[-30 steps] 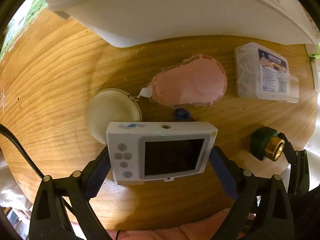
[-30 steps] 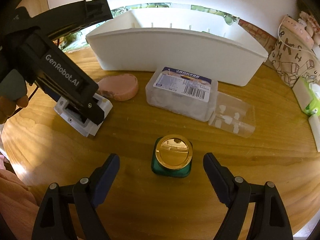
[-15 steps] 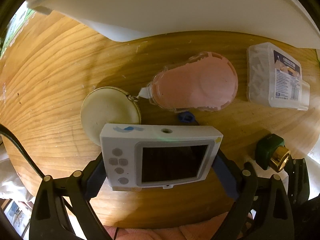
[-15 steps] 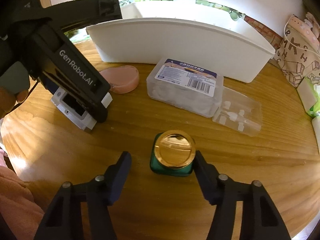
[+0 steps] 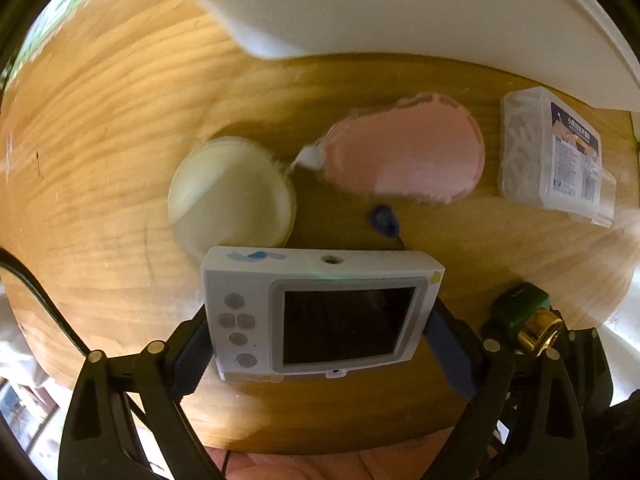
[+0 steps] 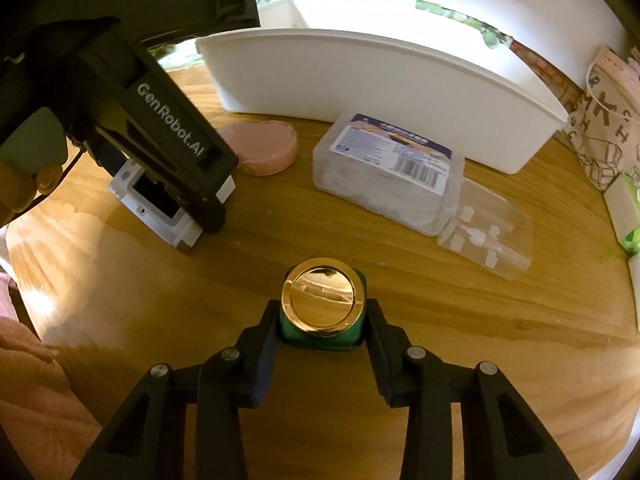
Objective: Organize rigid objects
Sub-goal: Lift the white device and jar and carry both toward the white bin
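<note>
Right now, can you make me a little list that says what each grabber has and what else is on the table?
left gripper: shut on white camera
right gripper: shut on green jar with gold lid
table: wooden
still lying there: pink case, cream round case, clear labelled box, small clear bag
behind them: white bin

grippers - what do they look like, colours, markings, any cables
Both are black plastic with silver rivets and dark blue finger pads. The left gripper carries white "GenRobot.AI" lettering, and a black cable runs beside it. The right gripper looks the same.
</note>
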`<action>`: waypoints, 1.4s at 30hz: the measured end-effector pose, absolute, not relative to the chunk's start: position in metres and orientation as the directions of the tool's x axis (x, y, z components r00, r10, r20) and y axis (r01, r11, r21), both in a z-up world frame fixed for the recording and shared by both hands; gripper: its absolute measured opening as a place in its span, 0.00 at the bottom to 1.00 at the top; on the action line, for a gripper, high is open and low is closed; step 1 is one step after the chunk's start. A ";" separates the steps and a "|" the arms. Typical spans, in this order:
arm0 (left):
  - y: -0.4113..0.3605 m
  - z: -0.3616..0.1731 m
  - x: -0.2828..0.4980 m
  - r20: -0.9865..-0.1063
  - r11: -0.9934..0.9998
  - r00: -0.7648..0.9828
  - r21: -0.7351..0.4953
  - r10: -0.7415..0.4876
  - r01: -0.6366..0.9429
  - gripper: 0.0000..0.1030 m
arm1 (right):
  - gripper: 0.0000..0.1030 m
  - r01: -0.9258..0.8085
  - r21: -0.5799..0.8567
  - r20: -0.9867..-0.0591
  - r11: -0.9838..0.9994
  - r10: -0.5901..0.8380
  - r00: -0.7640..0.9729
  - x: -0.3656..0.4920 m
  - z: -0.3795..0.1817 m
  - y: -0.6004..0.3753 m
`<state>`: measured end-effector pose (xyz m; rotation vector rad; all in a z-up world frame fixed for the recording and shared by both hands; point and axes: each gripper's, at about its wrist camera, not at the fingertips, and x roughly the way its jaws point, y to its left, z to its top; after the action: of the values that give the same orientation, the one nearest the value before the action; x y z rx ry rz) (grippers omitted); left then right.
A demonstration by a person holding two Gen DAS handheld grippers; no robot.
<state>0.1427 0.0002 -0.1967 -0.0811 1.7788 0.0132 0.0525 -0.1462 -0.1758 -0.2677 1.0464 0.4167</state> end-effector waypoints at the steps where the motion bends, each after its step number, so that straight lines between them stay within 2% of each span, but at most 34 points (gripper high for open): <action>1: 0.003 -0.197 0.139 -0.977 0.996 -0.207 -0.042 -0.057 -0.072 0.92 | 0.39 -0.461 -0.019 -0.879 0.887 0.205 0.431 0.051 -0.176 -0.145; 19: 0.084 -0.198 0.071 -0.968 0.970 -0.194 -0.114 -0.157 -0.215 0.91 | 0.39 -0.470 -0.058 -0.878 0.881 0.179 0.445 0.017 -0.169 -0.111; 31: 0.118 -0.166 0.052 -0.982 0.959 -0.102 -0.131 -0.161 -0.251 0.91 | 0.39 -0.498 -0.124 -0.841 0.858 0.176 0.511 -0.009 -0.137 -0.082; 42: 0.129 -0.112 0.072 -0.990 0.950 0.024 -0.141 -0.140 -0.279 0.91 | 0.39 -0.528 -0.130 -0.784 0.839 0.239 0.573 0.035 -0.095 -0.074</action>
<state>0.0717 0.1294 -0.1120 -0.3348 1.5528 0.1106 0.0349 -0.0741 -0.0948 -0.3726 0.8496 0.4619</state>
